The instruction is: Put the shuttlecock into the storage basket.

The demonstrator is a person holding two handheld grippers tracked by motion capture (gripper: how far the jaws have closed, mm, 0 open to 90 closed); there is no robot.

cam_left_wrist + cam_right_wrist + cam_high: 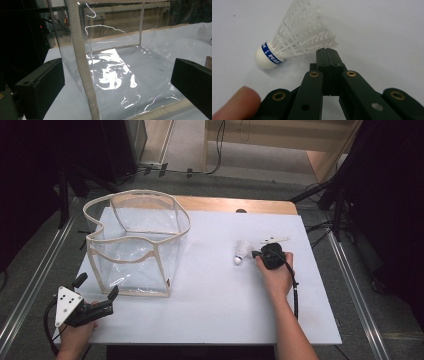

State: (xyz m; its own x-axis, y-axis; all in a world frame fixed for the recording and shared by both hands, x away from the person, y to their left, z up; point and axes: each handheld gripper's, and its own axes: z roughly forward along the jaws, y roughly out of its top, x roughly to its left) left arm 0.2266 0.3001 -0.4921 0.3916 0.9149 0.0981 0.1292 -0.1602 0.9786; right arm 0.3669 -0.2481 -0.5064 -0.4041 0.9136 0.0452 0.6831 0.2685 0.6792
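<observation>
Your right gripper (327, 53), fingers pressed together and empty, sits just right of the white plastic shuttlecock (294, 40), whose cork points lower left; your left gripper's (97, 292) fingers stand apart.

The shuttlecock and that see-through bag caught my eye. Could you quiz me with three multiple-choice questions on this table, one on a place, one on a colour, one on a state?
1. Where does the shuttlecock lie?
A. Inside the clear bag
B. On the white table, just off the right gripper's tips
C. On the floor

2. What colour is the band around the shuttlecock's cork?
A. Blue
B. Red
C. Green

3. How do the right gripper's jaws stand?
A. Wide open
B. Shut on the cork
C. Pressed together with nothing between them

Answers:
1 B: the high view shows it on the table, to the right of the clear bag.
2 A: the right gripper view shows a blue band with white letters.
3 C: the tips meet beside the skirt.
</observation>
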